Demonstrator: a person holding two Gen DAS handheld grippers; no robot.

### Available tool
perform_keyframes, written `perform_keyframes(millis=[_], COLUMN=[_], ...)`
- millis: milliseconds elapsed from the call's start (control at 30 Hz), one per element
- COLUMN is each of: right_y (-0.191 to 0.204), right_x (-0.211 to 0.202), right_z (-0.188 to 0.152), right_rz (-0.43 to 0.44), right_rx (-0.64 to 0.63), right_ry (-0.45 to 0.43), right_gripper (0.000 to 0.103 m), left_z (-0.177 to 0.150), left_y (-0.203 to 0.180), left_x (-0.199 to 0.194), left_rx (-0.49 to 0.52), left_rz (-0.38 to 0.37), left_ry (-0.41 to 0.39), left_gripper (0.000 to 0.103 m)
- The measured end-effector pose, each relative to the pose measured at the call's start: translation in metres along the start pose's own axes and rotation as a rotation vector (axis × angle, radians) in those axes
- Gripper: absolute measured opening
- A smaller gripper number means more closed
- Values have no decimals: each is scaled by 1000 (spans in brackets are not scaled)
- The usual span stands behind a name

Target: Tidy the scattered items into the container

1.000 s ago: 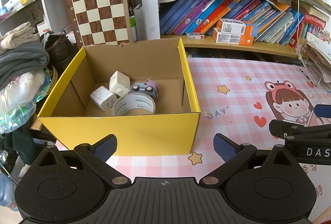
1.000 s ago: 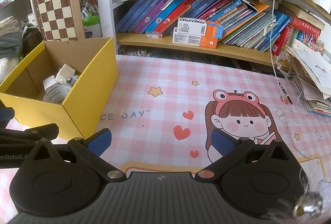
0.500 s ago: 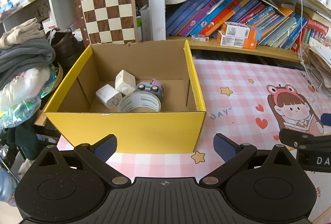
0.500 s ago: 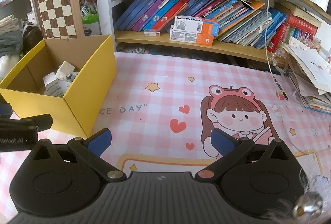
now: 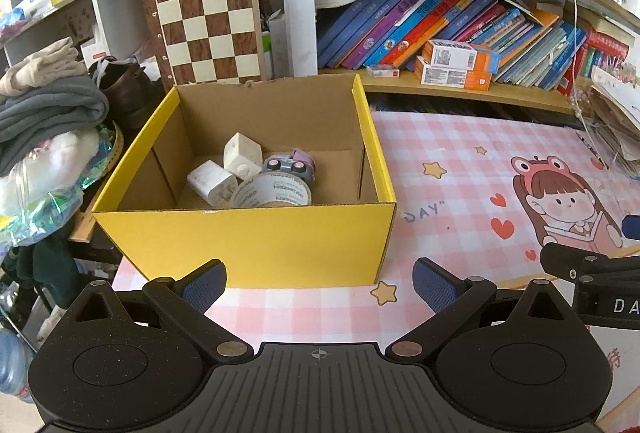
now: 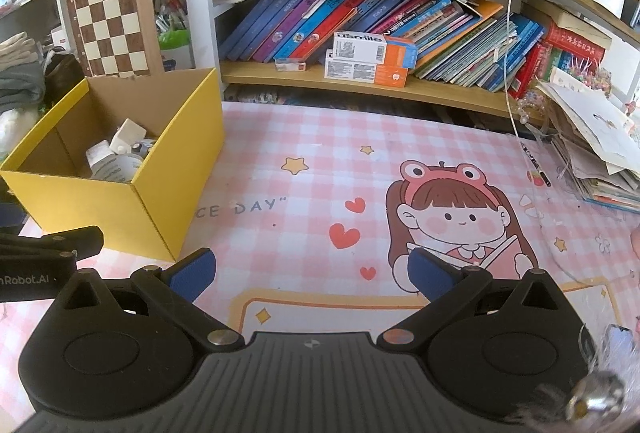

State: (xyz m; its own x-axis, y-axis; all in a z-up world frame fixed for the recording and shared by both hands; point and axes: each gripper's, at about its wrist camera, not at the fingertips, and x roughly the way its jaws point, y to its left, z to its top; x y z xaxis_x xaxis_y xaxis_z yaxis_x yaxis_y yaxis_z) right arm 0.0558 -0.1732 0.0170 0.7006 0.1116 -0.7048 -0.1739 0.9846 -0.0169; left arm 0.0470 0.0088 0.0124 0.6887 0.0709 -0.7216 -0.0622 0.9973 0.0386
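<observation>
Mat: pink checked table mat [image 6: 320,137] covers the work surface; no loose item is visible on it in either view, so I judge the tidying finished or nearly so.
Container: yellow cardboard box [image 5: 248,245] sits at the mat's left edge, open top up, so items can be dropped in from above.
Left gripper: left gripper [image 5: 318,279] hangs just in front of the box's near wall, fingers spread wide, nothing between them.
Right gripper: right gripper [image 6: 310,273] hangs over bare mat to the right of the box, fingers also wide apart and empty.
Tape roll: tape roll [image 5: 272,191] lies flat on the box floor, near the front wall.
White blocks: two white blocks [image 5: 242,155] rest against each other just behind the roll.
Toy car: toy car [image 5: 290,169] is wedged between block and roll, seemingly tipped over.
</observation>
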Motion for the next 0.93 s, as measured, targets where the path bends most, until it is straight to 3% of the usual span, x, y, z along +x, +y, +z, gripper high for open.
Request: perform_keyframes(millis=[933], right_y=[5], right_x=[6], right_z=[0], right_rz=[11], right_rx=[-5], right_ry=[21], right_gripper=[103], left_z=[-1], left_y=[2], left_x=[3], left_rx=[-7], left_rz=[-20], left_ry=[14], left_gripper=[101])
